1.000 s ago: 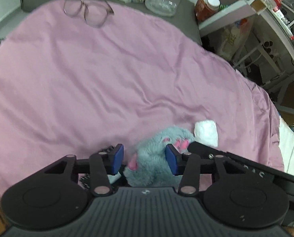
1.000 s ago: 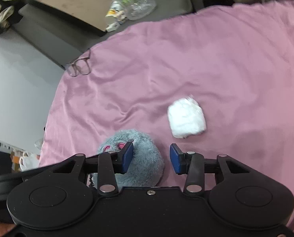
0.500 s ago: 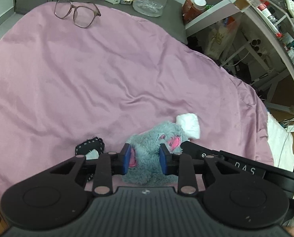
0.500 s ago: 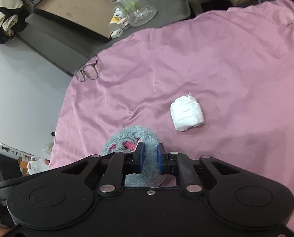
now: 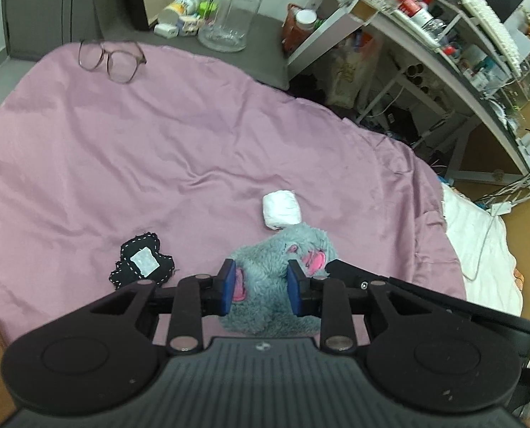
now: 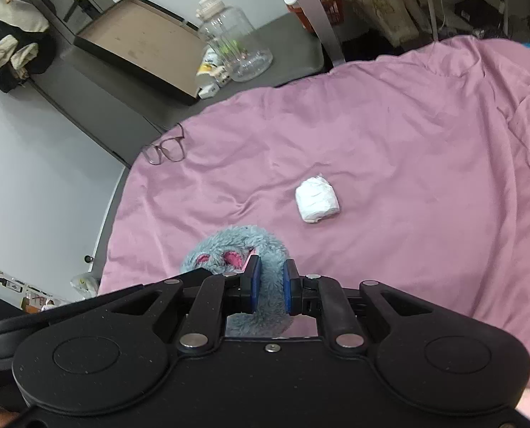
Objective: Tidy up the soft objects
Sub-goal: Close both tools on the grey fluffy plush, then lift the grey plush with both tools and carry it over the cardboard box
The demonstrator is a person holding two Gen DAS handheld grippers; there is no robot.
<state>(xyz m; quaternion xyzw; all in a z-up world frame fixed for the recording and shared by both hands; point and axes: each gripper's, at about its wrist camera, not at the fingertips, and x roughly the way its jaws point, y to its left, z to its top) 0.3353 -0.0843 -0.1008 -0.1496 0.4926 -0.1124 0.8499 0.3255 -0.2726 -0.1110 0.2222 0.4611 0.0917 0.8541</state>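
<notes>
A fluffy grey-blue plush toy (image 5: 268,278) with pink paw pads is held above the pink bedsheet (image 5: 158,149). My left gripper (image 5: 261,285) is shut on one side of it. My right gripper (image 6: 269,283) is shut on its other side (image 6: 243,246); the right gripper's arm shows in the left wrist view at the right. A white rolled soft bundle (image 5: 281,209) lies on the sheet just beyond the toy, also in the right wrist view (image 6: 316,199). A small black stitched pouch (image 5: 142,262) with a white patch lies left of the toy.
Glasses (image 5: 113,60) lie at the sheet's far edge, also in the right wrist view (image 6: 165,149). A clear jar (image 5: 231,14) and small bottles stand on the grey surface behind. A cluttered white shelf (image 5: 443,28) is at the right. A brown tray (image 6: 136,42) sits far left.
Both grippers closed on the plush toy and lifted it off the sheet. The cameras rose, and the black pouch came into view under where the toy lay.
</notes>
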